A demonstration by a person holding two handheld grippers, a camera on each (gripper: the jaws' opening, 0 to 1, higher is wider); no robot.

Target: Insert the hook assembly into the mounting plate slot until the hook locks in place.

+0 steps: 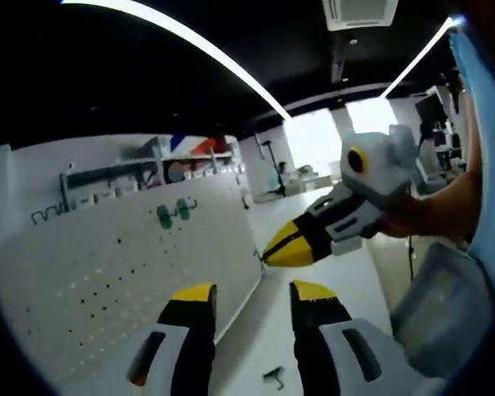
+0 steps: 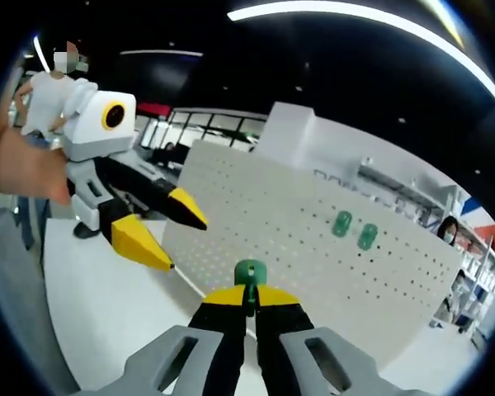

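Observation:
My right gripper (image 2: 247,299) is shut on a green hook assembly (image 2: 249,272), whose green head sticks up just past the yellow tips, in front of the white perforated mounting plate (image 2: 313,256). Two green hooks (image 2: 355,229) sit mounted on that plate. In the left gripper view my left gripper (image 1: 253,293) stands open with nothing between its jaws, beside the plate (image 1: 107,272). The right gripper (image 1: 272,252) comes in from the right, its tips at the plate's near edge. The mounted green hooks (image 1: 173,212) show higher up. The left gripper (image 2: 188,246) hangs open at the plate's left edge.
A small dark hook piece (image 1: 274,377) lies on the white table (image 1: 313,247) near my left jaws. Black wire hooks (image 1: 45,216) hang at the plate's top left. A person's hand (image 1: 429,210) holds the right gripper; a grey chair (image 1: 445,305) stands at the right.

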